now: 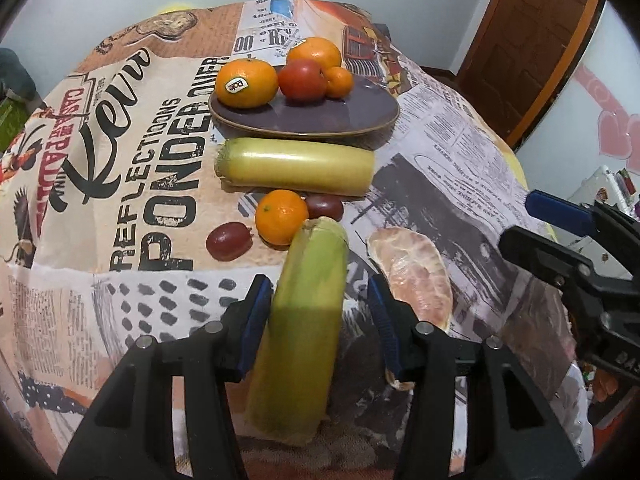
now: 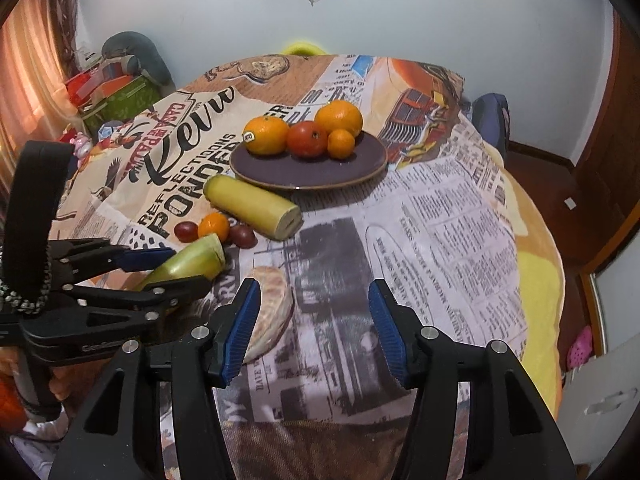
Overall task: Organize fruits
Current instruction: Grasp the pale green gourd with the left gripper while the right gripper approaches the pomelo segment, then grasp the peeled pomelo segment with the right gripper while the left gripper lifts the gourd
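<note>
My left gripper (image 1: 316, 320) straddles the near yellow-green corn cob (image 1: 304, 320), jaws apart w/ gaps both sides. Right gripper (image 2: 314, 328) wide open over the newspaper-print tablecloth (image 2: 440, 240), near edge.

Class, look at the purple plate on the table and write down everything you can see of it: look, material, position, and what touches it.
The round dark purple plate looks like glazed ceramic, shallow, with a thin golden-brown rim. It sits flat on the printed newspaper-pattern tablecloth toward the table's far side. Its back half carries a stickered orange, a red tomato-like fruit, a large orange and a small mandarin; the front half is bare. A pale yellow-green cylindrical vegetable lies just in front; whether it touches the rim is unclear.
</note>
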Action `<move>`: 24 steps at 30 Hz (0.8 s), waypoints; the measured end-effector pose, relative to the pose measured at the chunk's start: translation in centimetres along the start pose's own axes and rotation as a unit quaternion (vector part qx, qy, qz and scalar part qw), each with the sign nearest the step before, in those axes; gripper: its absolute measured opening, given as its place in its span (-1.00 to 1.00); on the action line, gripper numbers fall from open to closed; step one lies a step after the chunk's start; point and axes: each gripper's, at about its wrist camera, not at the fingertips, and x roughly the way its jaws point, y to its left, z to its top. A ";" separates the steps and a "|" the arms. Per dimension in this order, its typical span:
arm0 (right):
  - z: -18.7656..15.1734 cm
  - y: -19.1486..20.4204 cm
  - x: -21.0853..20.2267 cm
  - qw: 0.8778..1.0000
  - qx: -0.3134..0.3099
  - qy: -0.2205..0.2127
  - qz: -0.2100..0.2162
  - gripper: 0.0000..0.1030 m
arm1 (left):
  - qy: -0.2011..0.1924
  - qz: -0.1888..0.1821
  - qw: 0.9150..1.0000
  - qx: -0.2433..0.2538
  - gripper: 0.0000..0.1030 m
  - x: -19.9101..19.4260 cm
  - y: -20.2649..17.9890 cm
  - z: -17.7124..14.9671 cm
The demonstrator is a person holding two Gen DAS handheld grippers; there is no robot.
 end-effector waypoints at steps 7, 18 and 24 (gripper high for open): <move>-0.3 0.8 0.6 1.000 0.001 0.012 0.008 0.07 | -0.001 -0.016 1.000 -0.024 -0.25 -0.4 1.7 -0.4; -0.9 3.7 4.3 0.998 -0.008 0.055 0.024 0.07 | -0.035 0.009 0.998 -0.046 -0.28 -5.0 5.6 -3.1; -1.1 4.4 5.7 0.997 -0.004 0.071 0.017 0.15 | -0.027 0.027 0.997 -0.063 -0.28 -4.9 7.8 -4.0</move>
